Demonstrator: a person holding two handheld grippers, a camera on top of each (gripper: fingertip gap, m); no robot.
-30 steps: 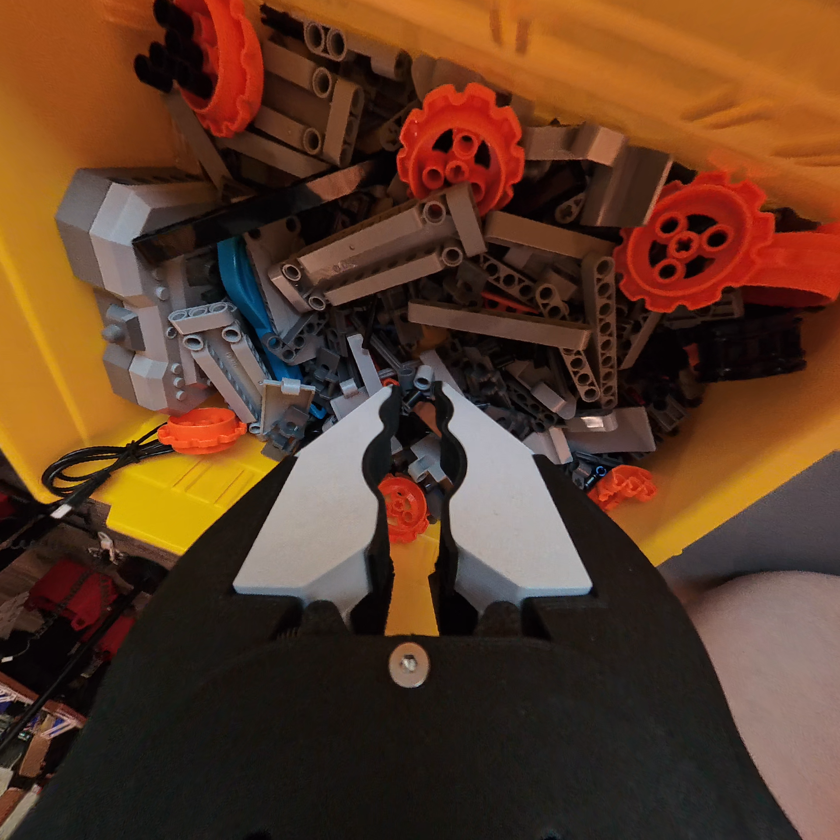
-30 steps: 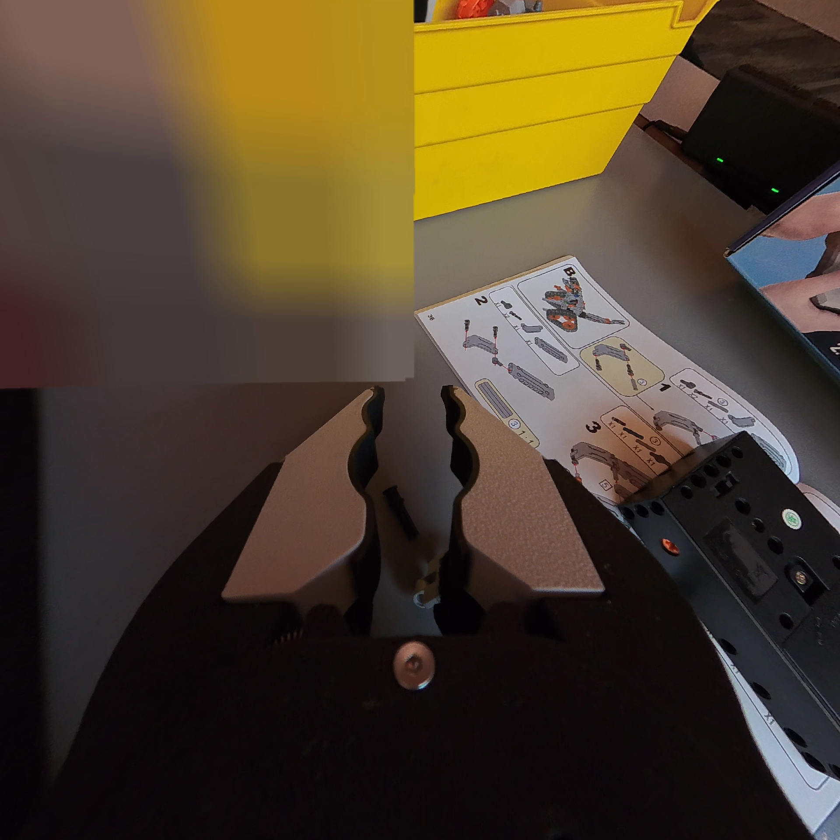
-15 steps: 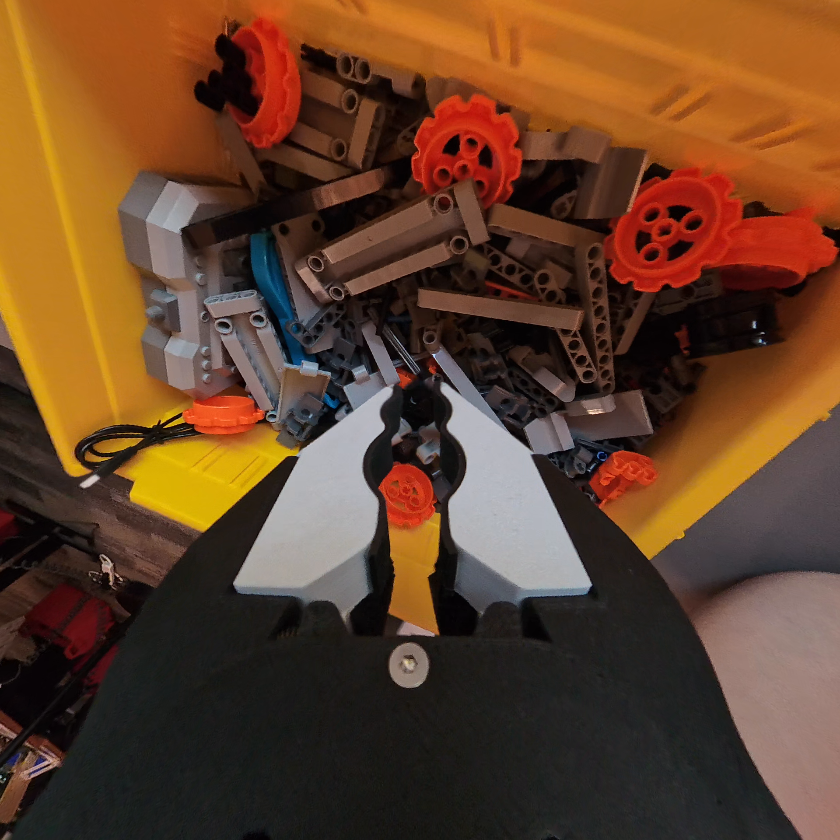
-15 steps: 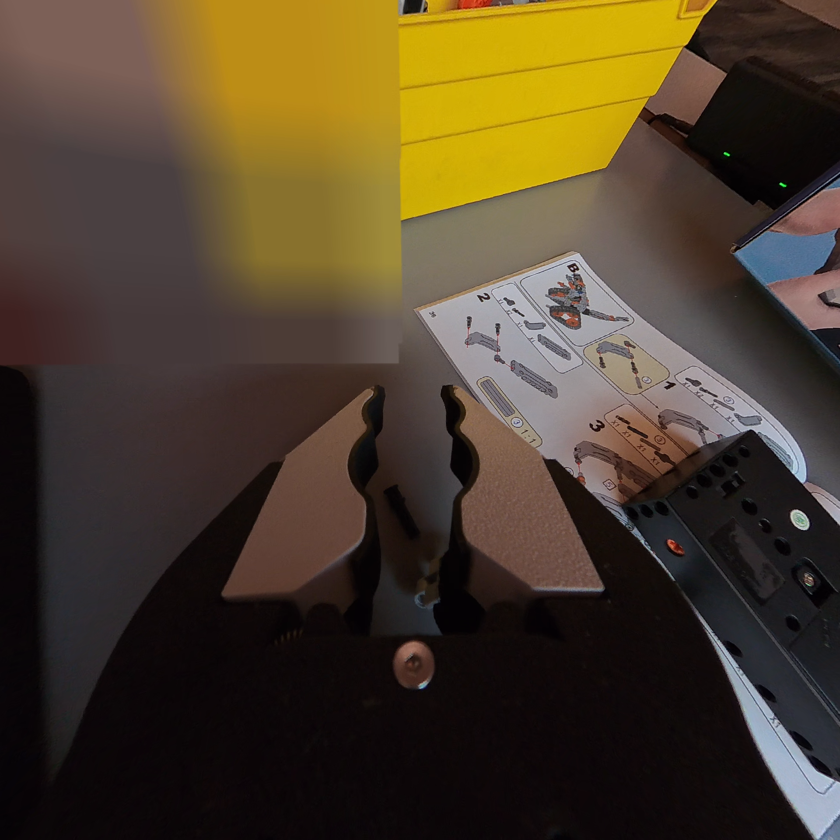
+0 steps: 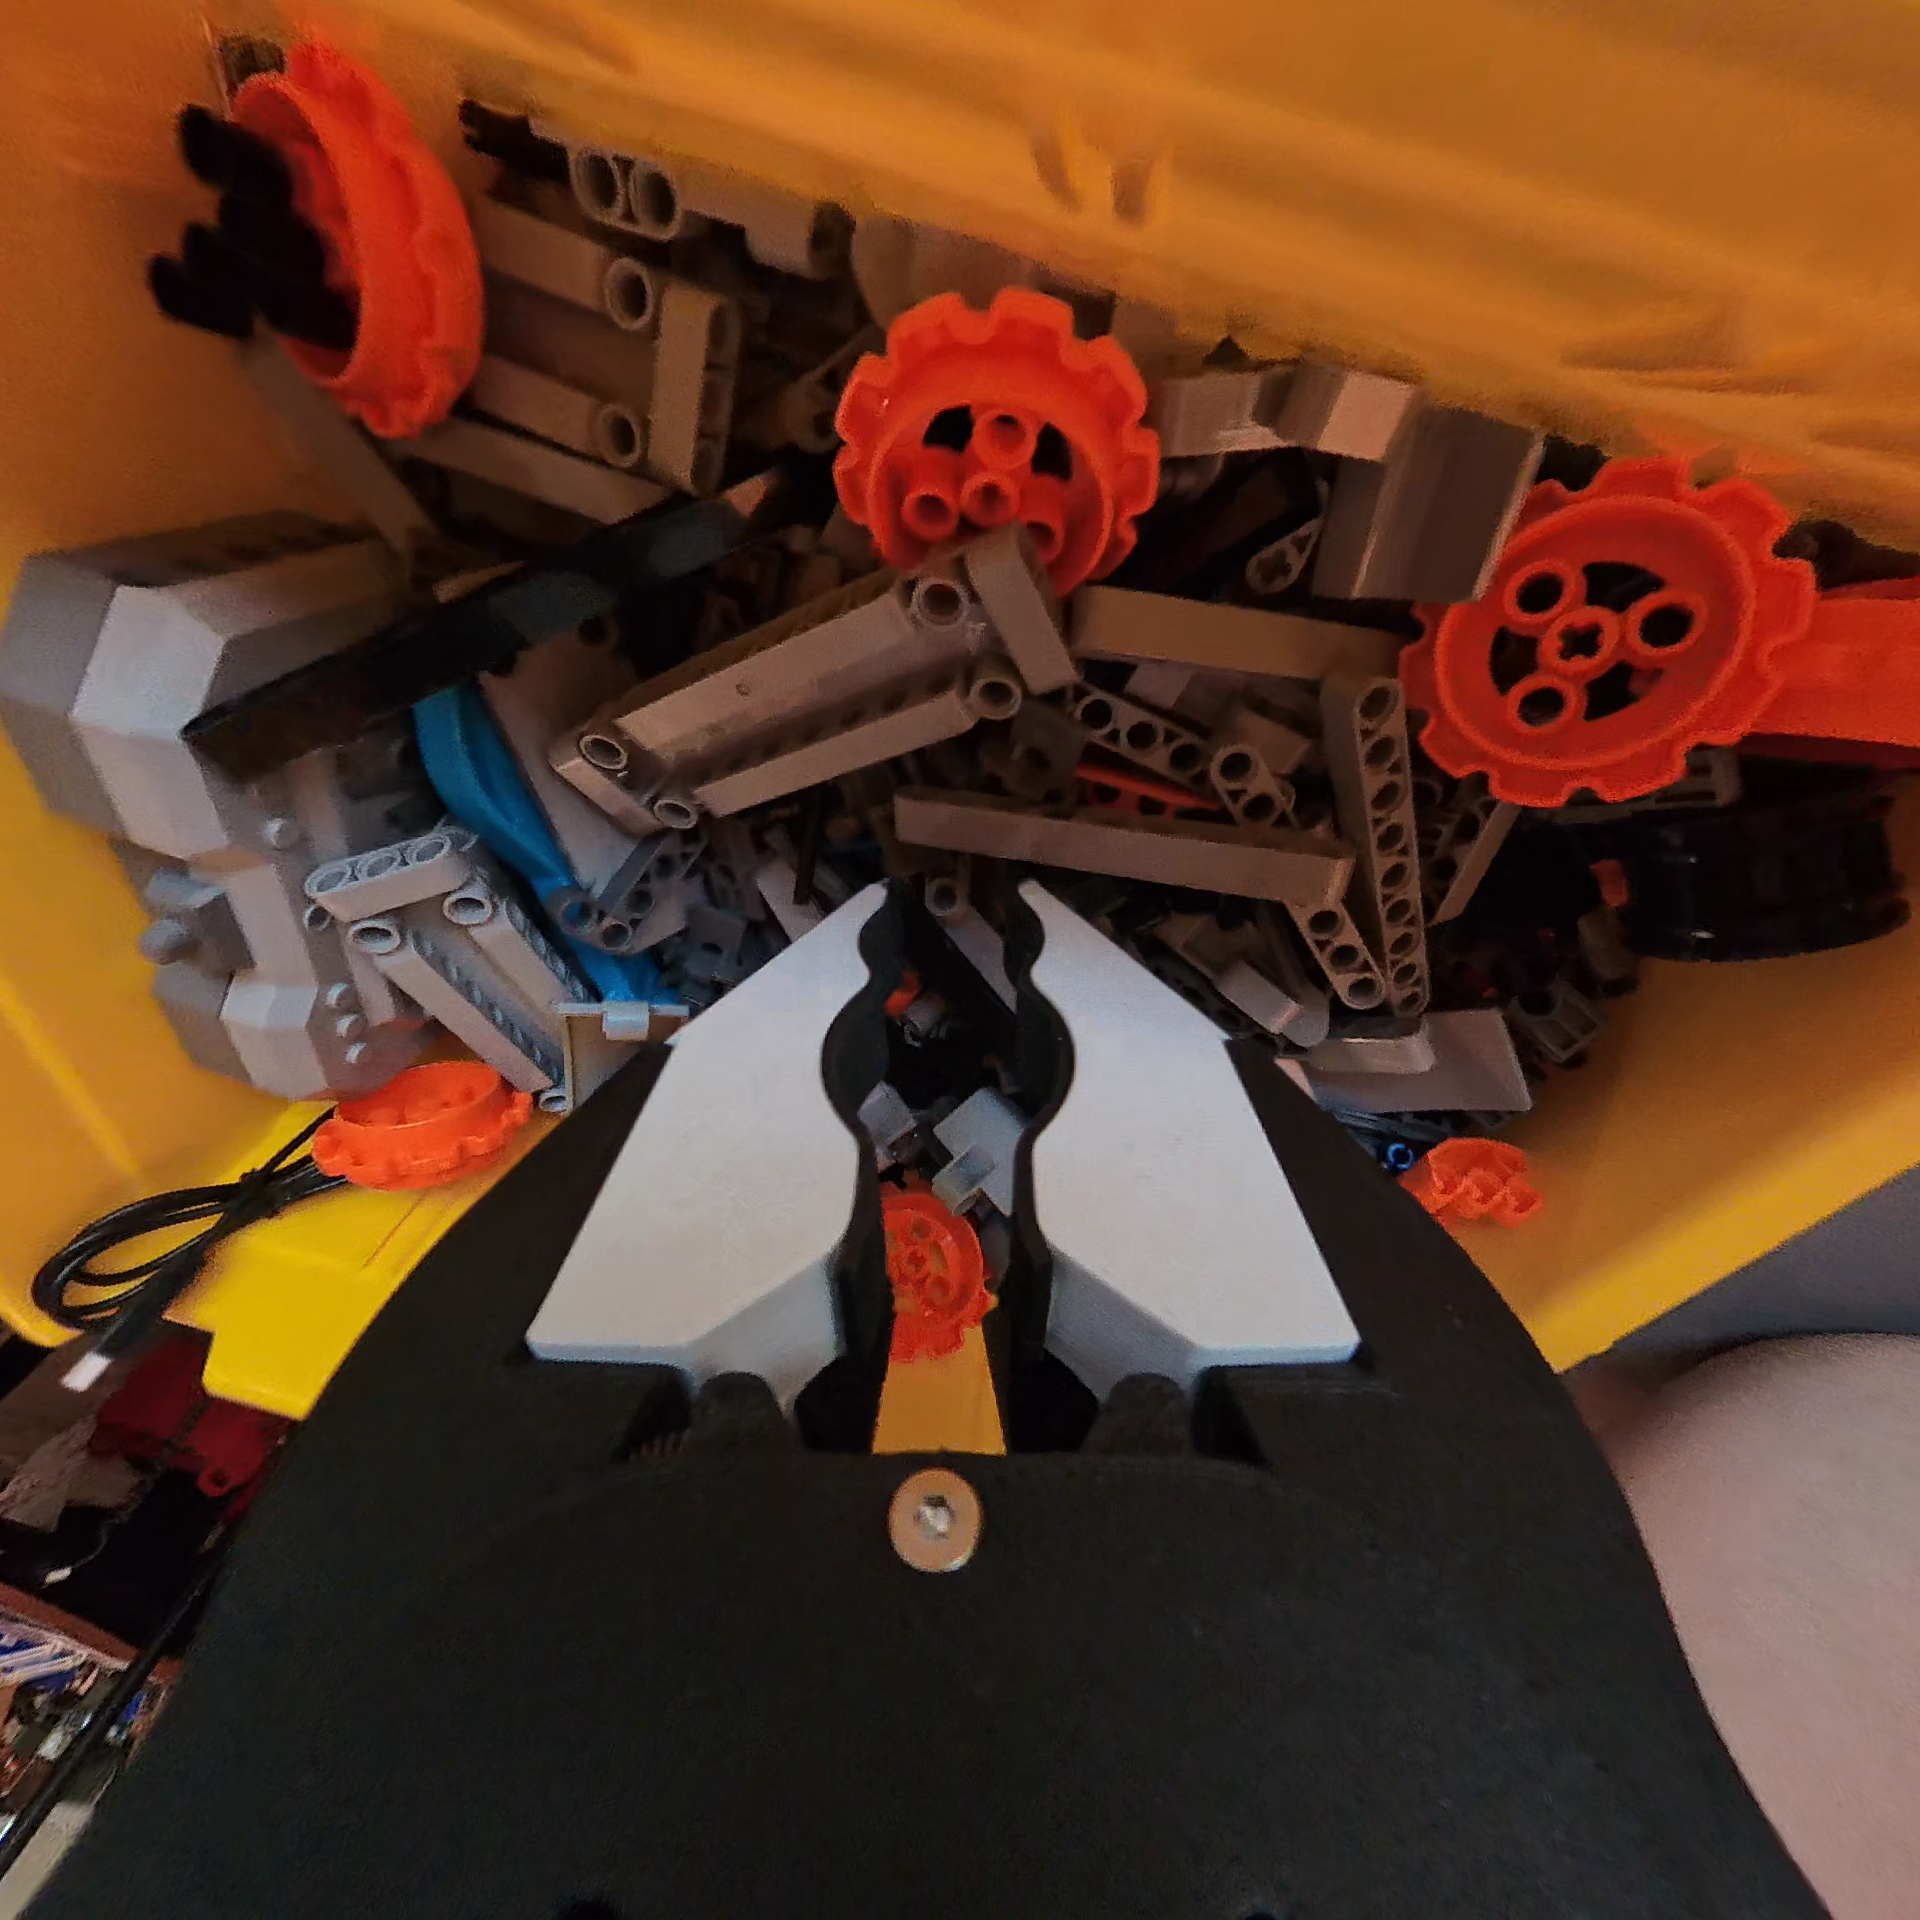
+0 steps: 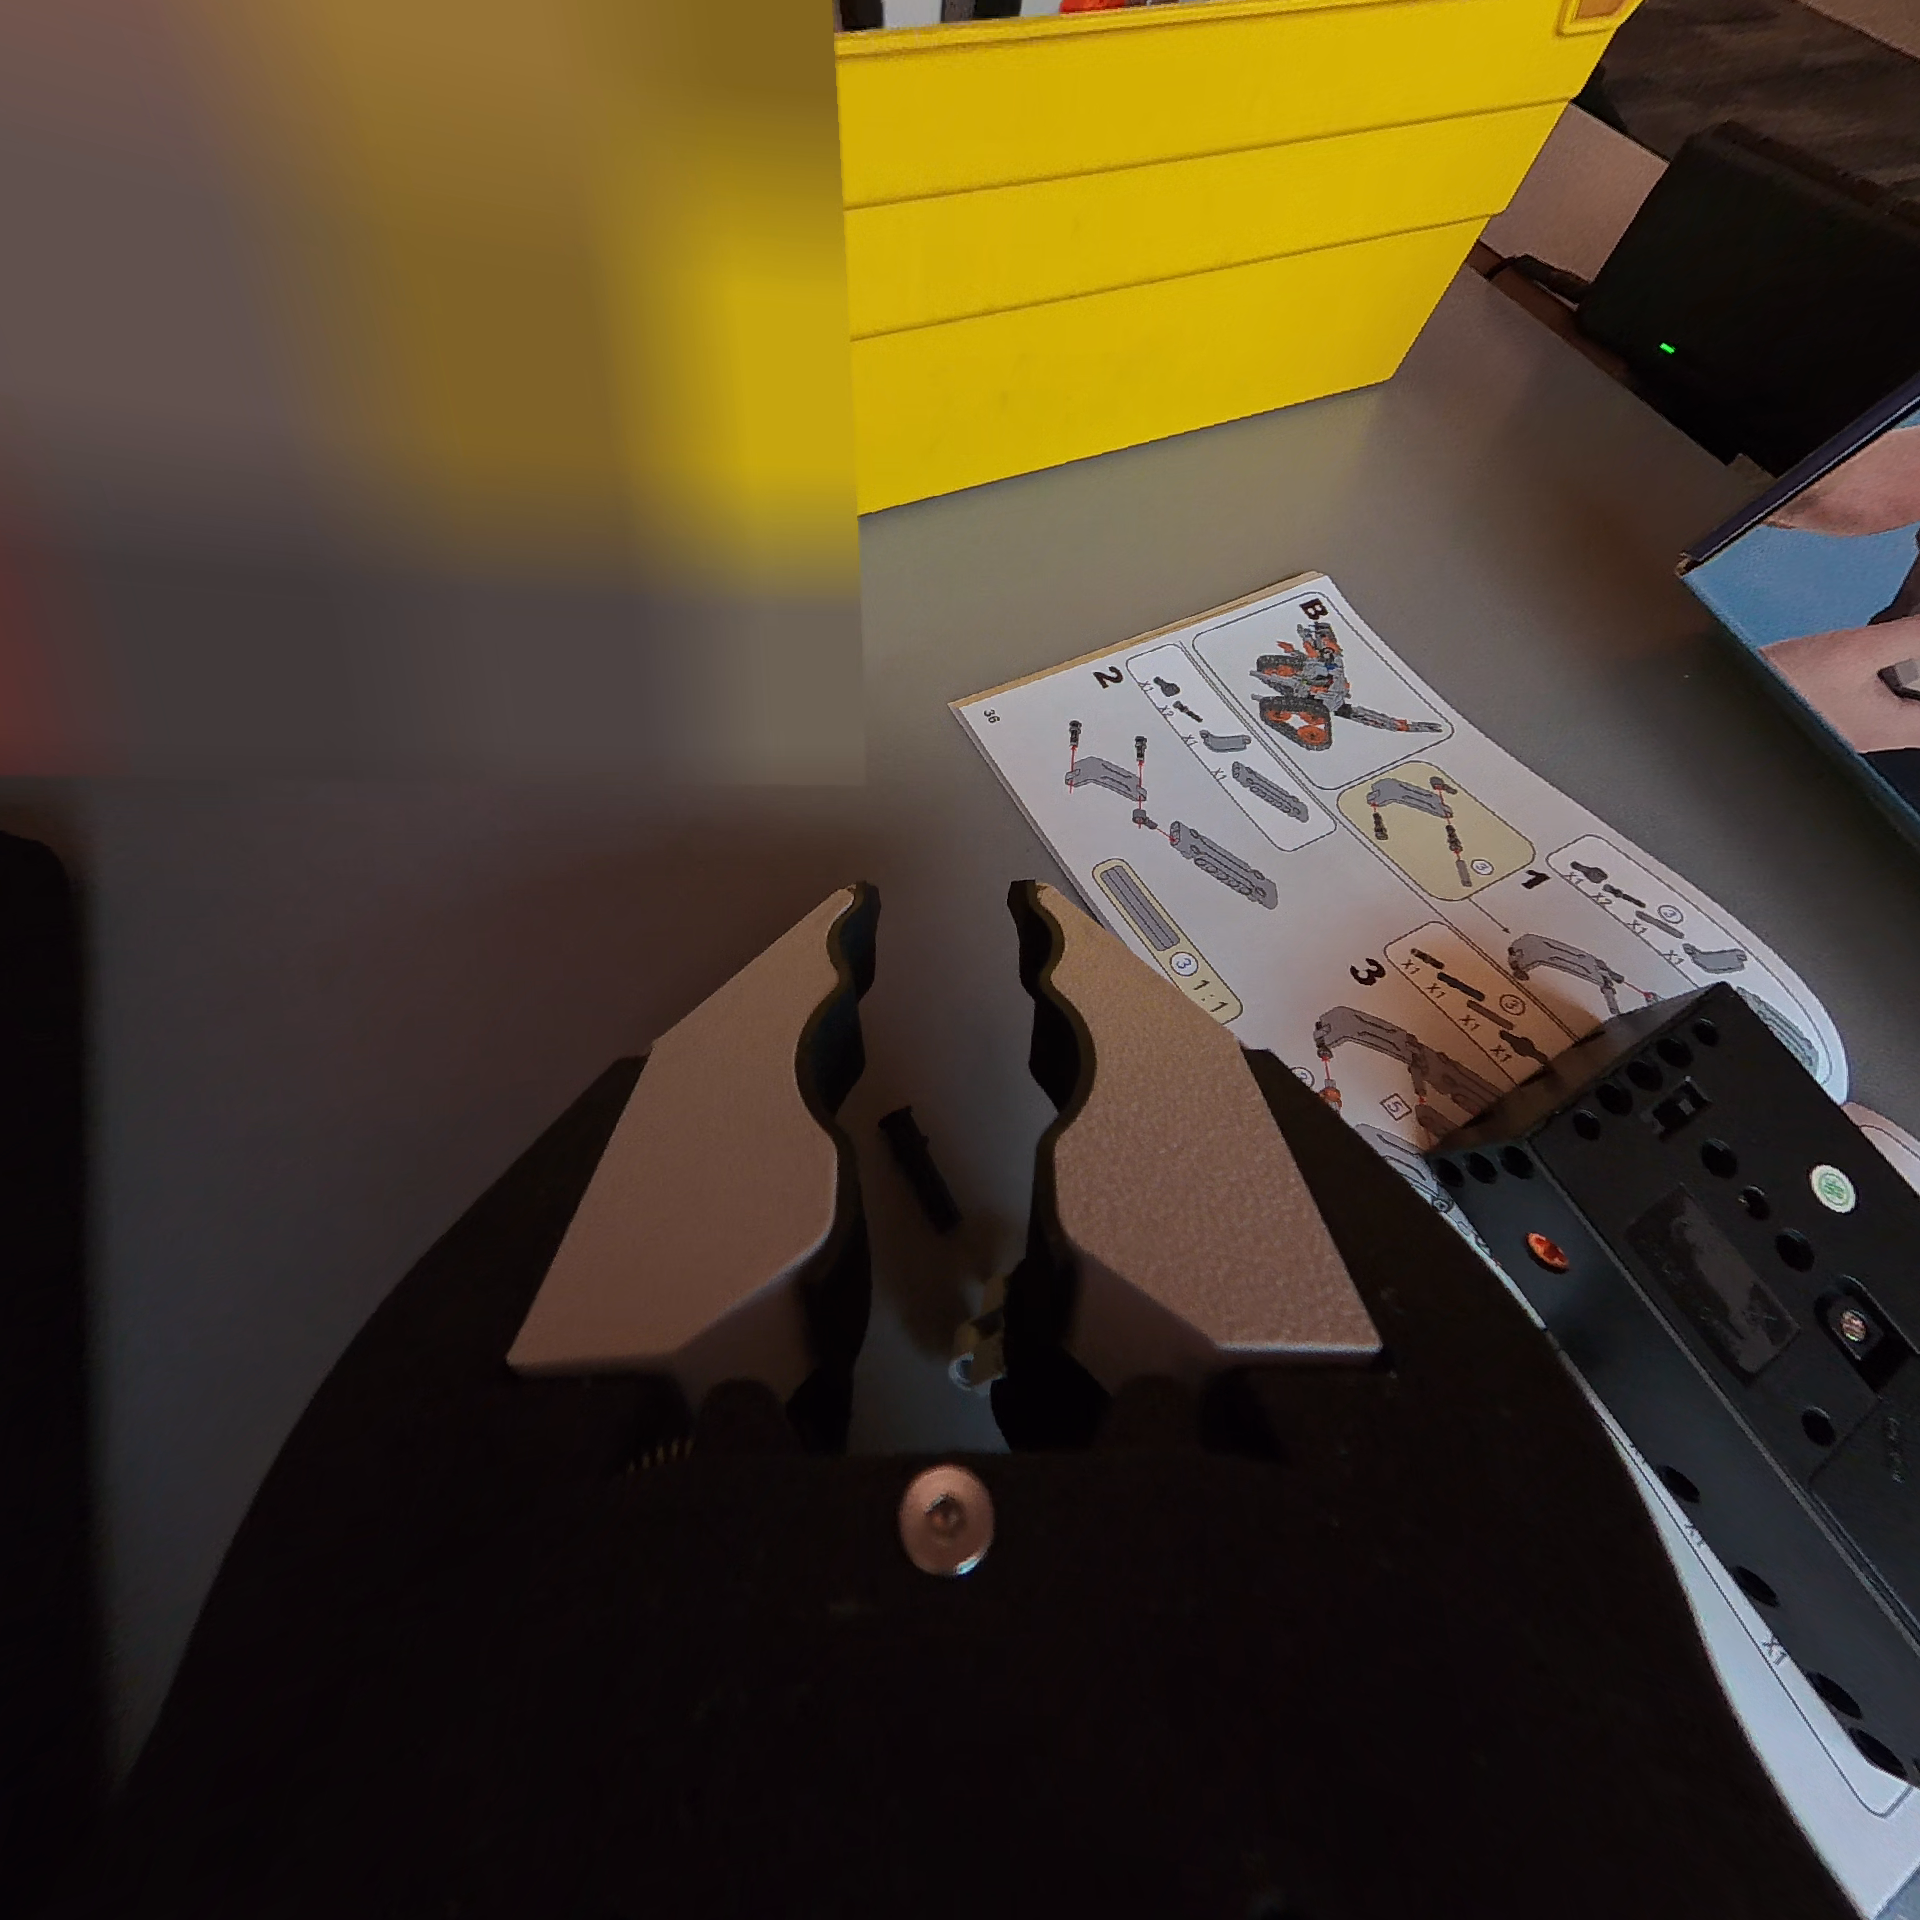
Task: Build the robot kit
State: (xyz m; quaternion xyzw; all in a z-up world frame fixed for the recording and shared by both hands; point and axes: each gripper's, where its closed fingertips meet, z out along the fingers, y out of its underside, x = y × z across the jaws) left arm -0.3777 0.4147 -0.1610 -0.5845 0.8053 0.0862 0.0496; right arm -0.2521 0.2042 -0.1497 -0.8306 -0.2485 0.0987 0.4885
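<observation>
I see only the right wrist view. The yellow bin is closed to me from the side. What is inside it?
Observer: A pile of grey beams and orange toothed wheels.
Operator: Where is the left gripper?
Observer: The left gripper is open, low above the pile.
Operator: Does it hold something?
Observer: No. A small orange gear lies on the bin floor, seen between its fingers.

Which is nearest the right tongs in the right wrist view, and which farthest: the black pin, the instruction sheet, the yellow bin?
1. The black pin, lying on the grey table between the fingers of the open right tongs.
2. The instruction sheet, flat on the table ahead and to the right.
3. The yellow bin, standing at the far end of the table.
</observation>
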